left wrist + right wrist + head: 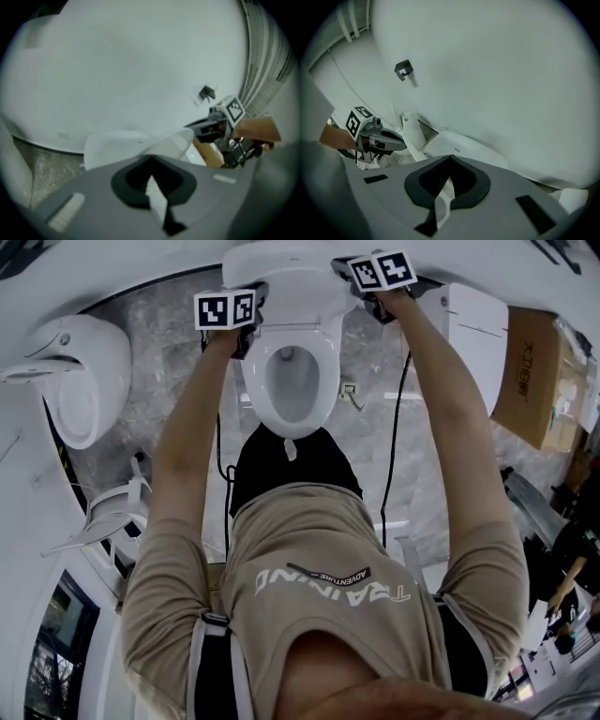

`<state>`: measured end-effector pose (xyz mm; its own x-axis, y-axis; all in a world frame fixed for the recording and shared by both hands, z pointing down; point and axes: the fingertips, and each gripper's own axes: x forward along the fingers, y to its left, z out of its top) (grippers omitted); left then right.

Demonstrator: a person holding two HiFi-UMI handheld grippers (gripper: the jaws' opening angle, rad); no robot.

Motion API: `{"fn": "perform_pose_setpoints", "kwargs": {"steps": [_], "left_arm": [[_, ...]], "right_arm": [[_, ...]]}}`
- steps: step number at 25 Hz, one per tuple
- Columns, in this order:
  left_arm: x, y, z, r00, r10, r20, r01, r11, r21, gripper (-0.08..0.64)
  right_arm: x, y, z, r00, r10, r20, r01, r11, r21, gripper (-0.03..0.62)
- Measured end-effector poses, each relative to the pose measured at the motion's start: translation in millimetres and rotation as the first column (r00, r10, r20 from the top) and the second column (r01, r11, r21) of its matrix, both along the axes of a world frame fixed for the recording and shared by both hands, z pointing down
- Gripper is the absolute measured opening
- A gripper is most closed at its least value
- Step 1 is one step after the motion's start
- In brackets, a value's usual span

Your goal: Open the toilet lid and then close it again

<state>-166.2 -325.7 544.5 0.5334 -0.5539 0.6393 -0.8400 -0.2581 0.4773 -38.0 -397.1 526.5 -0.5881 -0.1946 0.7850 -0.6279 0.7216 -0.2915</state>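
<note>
In the head view a white toilet [291,371] stands ahead, its seat ring down and the bowl uncovered. Its lid [281,263] is raised at the back, by the frame's top edge. My left gripper [246,332] is at the seat's rear left, and my right gripper [377,298] is at the rear right, beside the lid. Whether either touches the lid I cannot tell. In each gripper view the jaws look closed with only a thin pale sliver between them: left gripper [157,199], right gripper [443,199]. Each view also shows the other: right gripper [211,125], left gripper [377,137].
Another white toilet [84,371] stands at the left, with a loose seat [112,512] on the marble floor below it. A white unit [478,324] and a cardboard box [534,371] stand at the right. A black cable [398,427] hangs by my right arm. A hook [403,70] sits on the white wall.
</note>
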Motion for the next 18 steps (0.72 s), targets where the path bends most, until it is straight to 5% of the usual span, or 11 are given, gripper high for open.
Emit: {"fn": "perform_pose_setpoints", "kwargs": {"steps": [18], "left_arm": [[9,27,2,1.0,0.002,-0.026,-0.003,0.999,-0.05,0.003]], "right_arm": [[2,33,-4,0.995,-0.095,0.007,0.095,0.995,-0.013,0.014]]}}
